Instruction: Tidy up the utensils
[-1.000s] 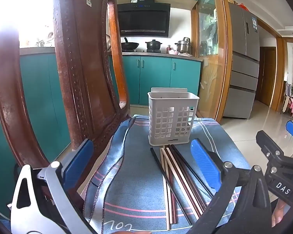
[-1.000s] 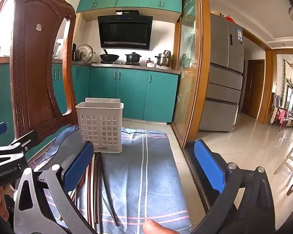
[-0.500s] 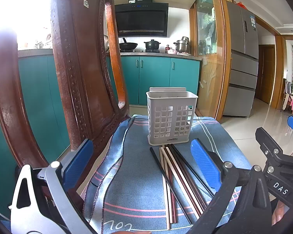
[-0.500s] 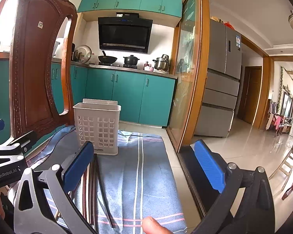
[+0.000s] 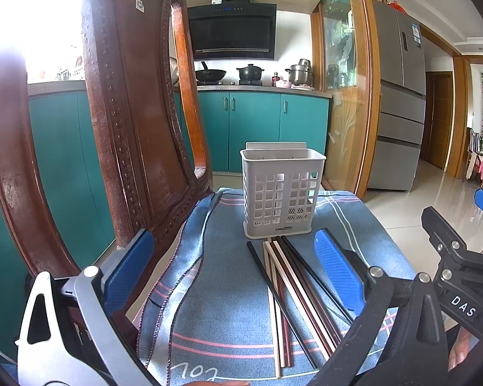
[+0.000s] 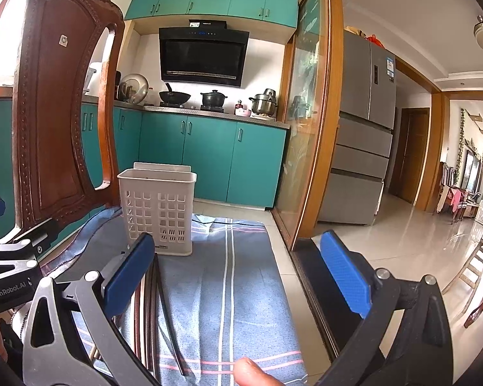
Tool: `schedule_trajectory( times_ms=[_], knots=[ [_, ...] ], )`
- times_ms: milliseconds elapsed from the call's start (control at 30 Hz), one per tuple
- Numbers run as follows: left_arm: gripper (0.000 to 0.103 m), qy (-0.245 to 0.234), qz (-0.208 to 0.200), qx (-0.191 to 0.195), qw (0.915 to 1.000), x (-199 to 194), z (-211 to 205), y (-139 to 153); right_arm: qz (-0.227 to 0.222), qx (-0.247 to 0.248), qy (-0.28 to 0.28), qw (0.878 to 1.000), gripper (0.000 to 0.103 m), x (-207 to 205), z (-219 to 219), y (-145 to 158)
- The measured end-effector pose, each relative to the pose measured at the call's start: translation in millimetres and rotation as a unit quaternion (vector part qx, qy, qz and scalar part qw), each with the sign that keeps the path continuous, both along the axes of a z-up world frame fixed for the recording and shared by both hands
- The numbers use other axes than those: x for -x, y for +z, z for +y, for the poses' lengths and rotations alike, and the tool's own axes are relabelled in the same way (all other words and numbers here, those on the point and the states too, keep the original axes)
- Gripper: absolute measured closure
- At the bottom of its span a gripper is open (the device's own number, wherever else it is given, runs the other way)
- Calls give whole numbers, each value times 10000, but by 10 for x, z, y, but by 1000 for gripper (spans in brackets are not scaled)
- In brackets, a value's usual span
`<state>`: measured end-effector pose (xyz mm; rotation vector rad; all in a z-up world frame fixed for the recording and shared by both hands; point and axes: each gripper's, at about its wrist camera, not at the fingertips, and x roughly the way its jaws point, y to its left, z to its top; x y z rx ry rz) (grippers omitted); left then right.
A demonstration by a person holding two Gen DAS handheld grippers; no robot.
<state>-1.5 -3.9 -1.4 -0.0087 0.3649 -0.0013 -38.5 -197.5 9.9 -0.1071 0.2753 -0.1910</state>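
- The carved wooden chair (image 5: pixel 122 122) is the biggest thing here; its dark back rises on the left, and the whole job sits on its seat.
- A blue cloth (image 5: pixel 228 289) with pink and white stripes is spread over that seat, with a dark-stitched hem running down its left side.
- Behind it is a kitchen with teal cabinets (image 6: pixel 209 157), a black range hood (image 6: pixel 203 54), pots on the counter and a grey refrigerator (image 6: pixel 364 128) off to the right past a wood-framed glass door.
- The left gripper (image 5: pixel 235 273) hangs low over the near part of the cloth, its blue-padded fingers (image 5: pixel 338 267) spread wide with nothing between them.
- The right gripper (image 6: pixel 238 276) is beside it, to the right, also spread wide and empty; a fingertip (image 6: pixel 251 370) of the person shows at the bottom edge of its view.
- Each tool shows at the edge of the other's view, so they are close together, side by side.
- The white perforated utensil holder (image 5: pixel 281 193) stands upright at the far end of the cloth, and I can see nothing poking above its rim.
- The chopsticks (image 5: pixel 289 292) lie flat on the cloth just in front of the holder, their far tips near its base; they are black, dark red-brown and pale ones in a loose fan, with one black stick crossing the others.
- The bundle lies between the left tool's fingers in its view, and under the left finger of the right tool in the other view.
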Motion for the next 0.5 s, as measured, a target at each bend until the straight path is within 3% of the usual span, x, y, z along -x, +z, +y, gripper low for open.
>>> schedule_trajectory(
  times_ms=[500],
  knots=[
    [4, 0, 29, -5, 10000, -9, -5, -42, -16, 8, -17, 10000, 3, 10, -12, 2]
  ],
)
